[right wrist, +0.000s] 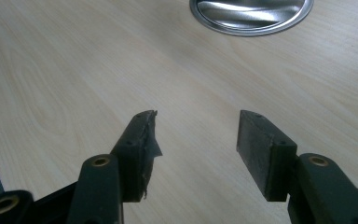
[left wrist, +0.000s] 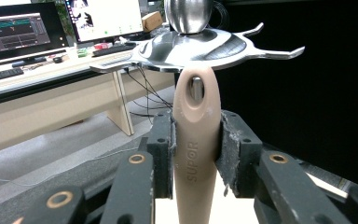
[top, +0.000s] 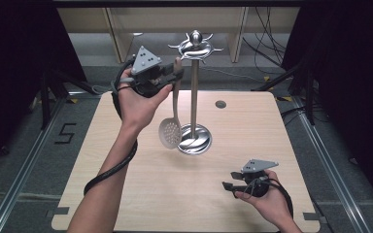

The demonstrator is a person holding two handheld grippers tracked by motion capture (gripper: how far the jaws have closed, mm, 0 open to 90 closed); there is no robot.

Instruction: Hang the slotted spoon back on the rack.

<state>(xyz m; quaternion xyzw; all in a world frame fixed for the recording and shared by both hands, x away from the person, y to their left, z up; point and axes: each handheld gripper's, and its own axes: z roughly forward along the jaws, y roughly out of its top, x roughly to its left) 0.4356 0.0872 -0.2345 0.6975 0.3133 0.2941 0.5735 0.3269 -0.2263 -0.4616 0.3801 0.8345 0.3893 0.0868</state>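
Observation:
A steel utensil stand [top: 194,92] rises from a round base [top: 194,139] at the table's middle, with hooked arms at its top [left wrist: 200,44]. A slotted spoon [top: 171,131] with a beige handle [left wrist: 196,144] hangs upright beside the pole, its hanging hole just under one of the stand's hooks. My left gripper [top: 174,73] is shut on the handle's upper part, both pads pressed on it [left wrist: 196,156]. My right gripper [top: 229,179] rests low near the table's front right, open, with bare tabletop between its jaws [right wrist: 196,144].
The wooden table [top: 126,160] has a small round grommet [top: 220,104] at the back right. The stand's base rim [right wrist: 251,18] lies ahead of the right gripper. A desk with monitors [left wrist: 37,32] stands beyond the table.

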